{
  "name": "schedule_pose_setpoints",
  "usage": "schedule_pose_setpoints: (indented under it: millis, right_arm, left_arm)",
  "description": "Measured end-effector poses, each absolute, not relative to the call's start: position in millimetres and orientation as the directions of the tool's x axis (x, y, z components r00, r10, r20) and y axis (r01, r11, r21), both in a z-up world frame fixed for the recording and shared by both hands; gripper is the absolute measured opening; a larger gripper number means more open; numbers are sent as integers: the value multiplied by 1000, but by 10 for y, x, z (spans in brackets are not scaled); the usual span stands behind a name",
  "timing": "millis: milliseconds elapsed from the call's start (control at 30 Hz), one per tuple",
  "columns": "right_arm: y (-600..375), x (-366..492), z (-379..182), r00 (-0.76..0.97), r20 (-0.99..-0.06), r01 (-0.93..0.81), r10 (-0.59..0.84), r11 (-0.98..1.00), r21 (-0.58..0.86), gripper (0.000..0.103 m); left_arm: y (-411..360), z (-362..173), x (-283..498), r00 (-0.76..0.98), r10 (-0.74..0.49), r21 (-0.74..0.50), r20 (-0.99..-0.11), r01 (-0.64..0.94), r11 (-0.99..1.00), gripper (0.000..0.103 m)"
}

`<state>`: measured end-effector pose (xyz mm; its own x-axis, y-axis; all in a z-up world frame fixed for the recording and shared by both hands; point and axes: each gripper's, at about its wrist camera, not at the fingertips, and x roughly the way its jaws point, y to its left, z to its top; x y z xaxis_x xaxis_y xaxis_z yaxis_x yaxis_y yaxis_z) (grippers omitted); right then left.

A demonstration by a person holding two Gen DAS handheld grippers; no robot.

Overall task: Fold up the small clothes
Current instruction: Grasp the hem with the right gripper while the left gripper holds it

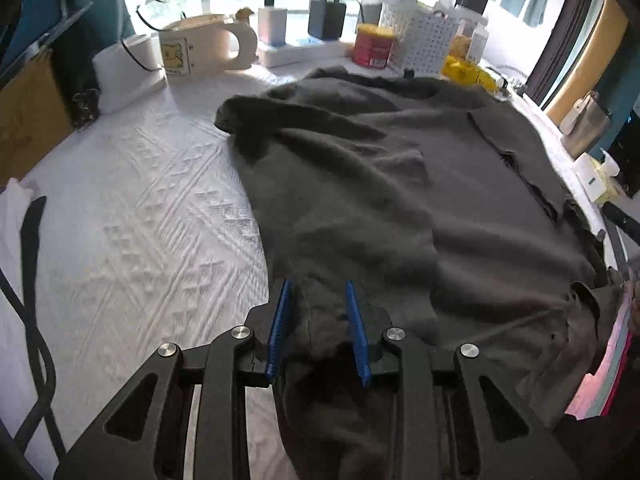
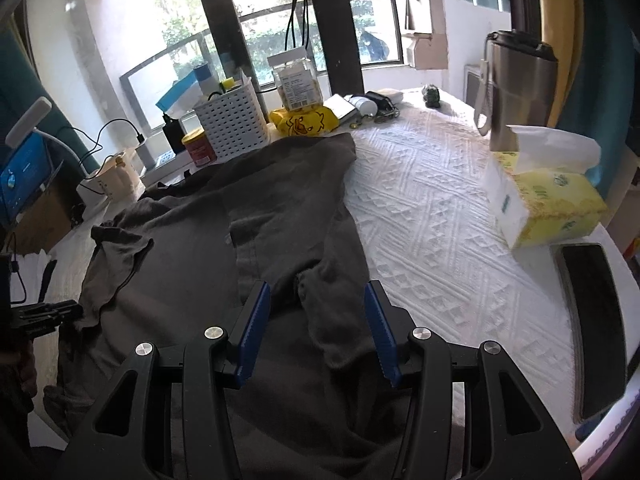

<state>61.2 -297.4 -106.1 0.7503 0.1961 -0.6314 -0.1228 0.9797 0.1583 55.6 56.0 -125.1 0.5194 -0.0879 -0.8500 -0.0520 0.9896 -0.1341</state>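
A dark grey garment (image 1: 380,184) lies spread and wrinkled on the white quilted table cover (image 1: 140,208). One sleeve is folded across its top left. My left gripper (image 1: 317,284) hovers over the garment's near left edge. Its blue pads stand a little apart, with cloth lying between them, and they do not press on it. In the right wrist view the same garment (image 2: 280,208) fills the left half. My right gripper (image 2: 317,285) is wide open above its near right edge, where a narrow fold of cloth runs between the fingers without touching them.
Along the back stand a cream kettle (image 1: 208,46), a red tin (image 1: 374,46), a white perforated basket (image 1: 424,40) and a yellow packet (image 2: 304,122). On the right are a tissue box (image 2: 548,204), a steel tumbler (image 2: 516,88) and a dark flat device (image 2: 596,320).
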Motion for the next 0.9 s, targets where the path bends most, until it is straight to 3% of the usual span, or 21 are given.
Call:
schedule_pose_setpoints:
  millis: [533, 767, 900]
  right_arm:
    - [-3200, -90, -1144, 778, -616, -70, 123, 991, 110, 52]
    - [-3250, -557, -1389, 759, -646, -64, 80, 997, 48, 52]
    - [-3383, -775, -1545, 739, -670, -13, 70, 996, 89, 52]
  left_arm:
    - [176, -1078, -452, 613, -164, -158, -773, 63, 985, 28]
    - [83, -1107, -798, 635, -174, -170, -752, 68, 983, 28]
    - [65, -1166, -810, 632, -171, -178, -756, 54, 983, 28]
